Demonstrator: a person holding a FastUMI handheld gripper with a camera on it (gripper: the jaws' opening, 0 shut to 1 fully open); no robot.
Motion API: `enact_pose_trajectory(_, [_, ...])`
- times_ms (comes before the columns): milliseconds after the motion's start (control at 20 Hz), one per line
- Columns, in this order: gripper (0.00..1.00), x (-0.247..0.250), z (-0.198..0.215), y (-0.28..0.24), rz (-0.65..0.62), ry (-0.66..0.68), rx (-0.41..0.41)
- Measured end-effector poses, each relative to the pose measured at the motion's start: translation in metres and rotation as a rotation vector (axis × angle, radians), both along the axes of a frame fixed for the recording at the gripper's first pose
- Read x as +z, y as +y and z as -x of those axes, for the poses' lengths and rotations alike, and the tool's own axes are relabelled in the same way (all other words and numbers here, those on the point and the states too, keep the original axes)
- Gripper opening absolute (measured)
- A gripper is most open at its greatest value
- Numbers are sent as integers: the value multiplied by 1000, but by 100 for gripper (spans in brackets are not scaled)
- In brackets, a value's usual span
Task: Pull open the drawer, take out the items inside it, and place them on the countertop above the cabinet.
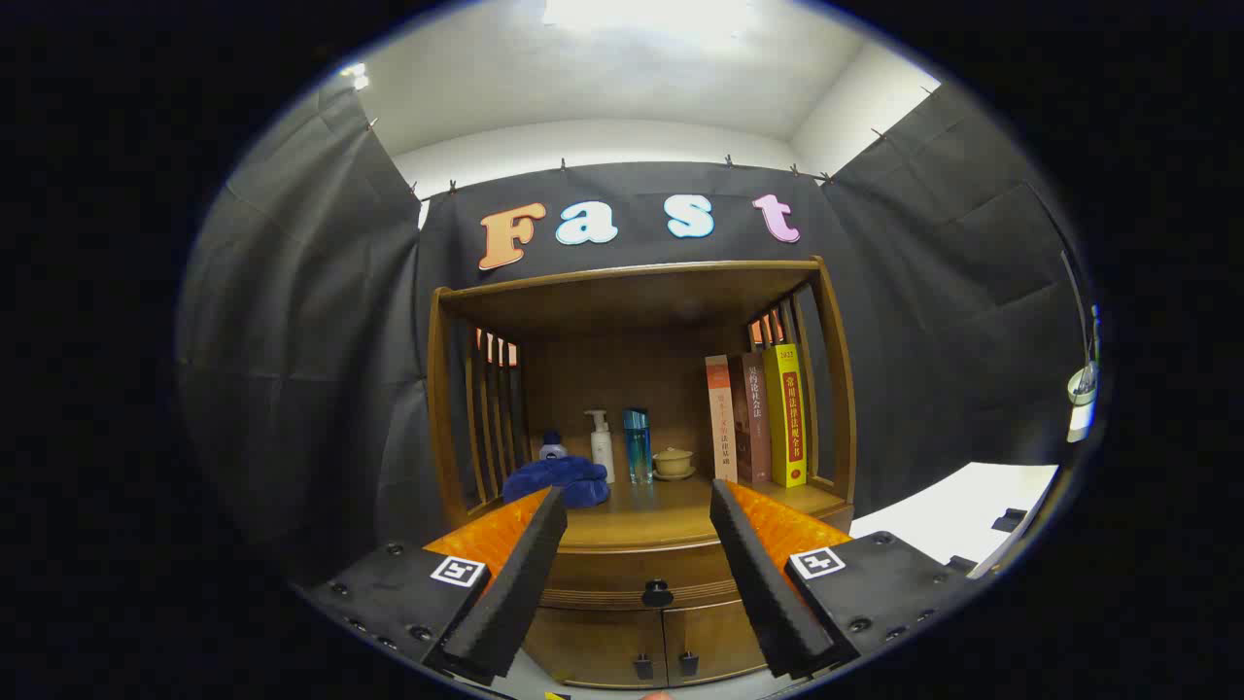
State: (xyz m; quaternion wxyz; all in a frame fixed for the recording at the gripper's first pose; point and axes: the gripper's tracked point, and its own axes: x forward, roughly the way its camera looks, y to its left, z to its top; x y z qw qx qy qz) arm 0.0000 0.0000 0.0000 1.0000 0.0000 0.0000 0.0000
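Straight ahead of us stands a wooden cabinet [641,583] with an open shelf unit on top, set against black cloth. Our gripper [638,515] is held wide open, gripping nothing, its two black foam-padded fingers [510,593] reaching forward from orange bodies, one on the left and one on the right, with the cabinet front showing in the gap between them. In that gap, below the fingertips, we see the drawer [641,572], which is closed, with a small dark knob [658,592] at its middle. Under the drawer are two cabinet doors [661,642], also closed, each with a small dark handle near the centre seam. Just above the drawer is the countertop [641,520], a smooth wooden surface that forms the floor of the shelf unit. On it, far left, a crumpled blue cloth [559,479] lies just beyond the left fingertip. Behind the cloth sits a small dark blue jar with a white lid [553,447]. To the right of that stand a white pump bottle [602,446], a tall blue bottle [637,445] and a small tan lidded cup on a saucer [673,463]. Farther right, three books [756,418] stand upright against the slatted side: one pale, one brown, one yellow. A white surface [957,520] lies to the right of the cabinet.
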Motion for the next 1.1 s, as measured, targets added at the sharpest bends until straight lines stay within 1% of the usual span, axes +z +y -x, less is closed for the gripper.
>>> enact_pose_trajectory(700, [98, -3, 1, -3, -25, 2, -9])
enact_pose_trajectory(900, [98, -1, 1, -7, -29, -18, -6])
enact_pose_trajectory(1100, [98, -24, -7, -12, -48, -26, 6])
